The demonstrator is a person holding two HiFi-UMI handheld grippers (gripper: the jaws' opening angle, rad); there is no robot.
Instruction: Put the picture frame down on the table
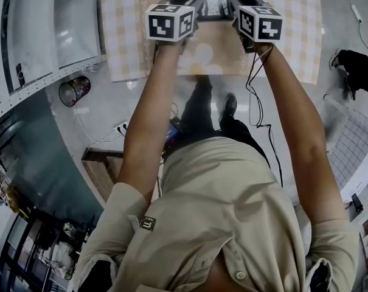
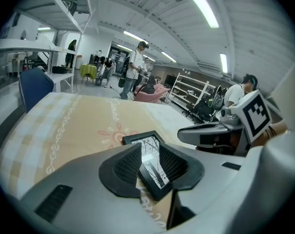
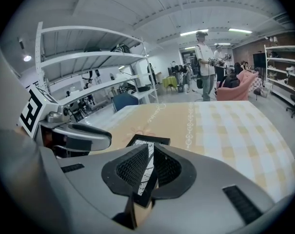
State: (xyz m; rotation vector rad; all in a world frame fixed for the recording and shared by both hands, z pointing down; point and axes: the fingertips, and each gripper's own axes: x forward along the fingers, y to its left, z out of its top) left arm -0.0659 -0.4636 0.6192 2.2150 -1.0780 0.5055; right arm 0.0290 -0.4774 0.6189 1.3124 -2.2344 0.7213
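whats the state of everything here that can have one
frame: lying face up on the tablecloth, apparently not gripped
left gripper: jaws apart, frame showing through the gap
right gripper: jaws apart, frame showing through the gap

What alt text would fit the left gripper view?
A black picture frame lies on a beige tablecloth, seen between the parted jaws of the left hand-held gripper. The right hand-held gripper hovers beside it; people stand behind.
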